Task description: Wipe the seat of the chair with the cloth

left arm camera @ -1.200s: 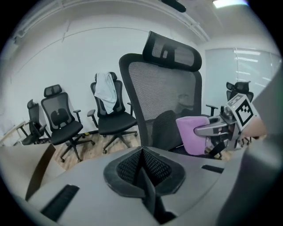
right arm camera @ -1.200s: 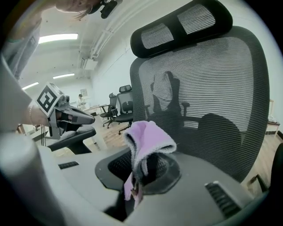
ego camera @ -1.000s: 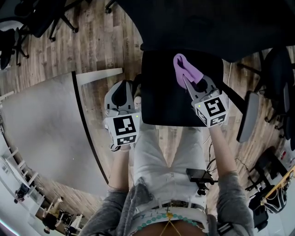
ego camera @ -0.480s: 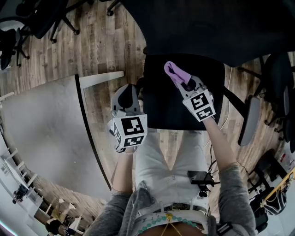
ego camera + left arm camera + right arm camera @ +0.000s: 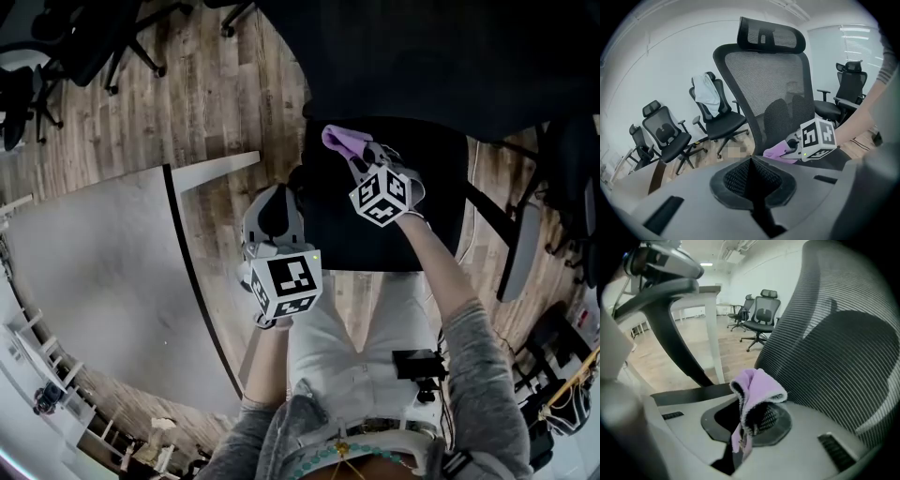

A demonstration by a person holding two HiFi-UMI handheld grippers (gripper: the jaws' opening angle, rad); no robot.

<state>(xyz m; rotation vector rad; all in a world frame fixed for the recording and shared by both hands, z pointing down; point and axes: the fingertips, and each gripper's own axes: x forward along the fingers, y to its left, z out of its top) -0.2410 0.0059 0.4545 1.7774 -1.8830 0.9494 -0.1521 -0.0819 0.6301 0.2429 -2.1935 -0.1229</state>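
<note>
In the head view, the near end of the purple cloth [image 5: 339, 141] is covered by the right gripper [image 5: 359, 157], and whether it touches the chair seat [image 5: 441, 220] cannot be told. The backrest [image 5: 422, 56] is cut off by the top edge. In the right gripper view the seat is hidden below the gripper body, and the jaw tips seem to be wrapped by the cloth.

Wooden floor [image 5: 225, 94] — black chair [image 5: 441, 206] upon it
</note>
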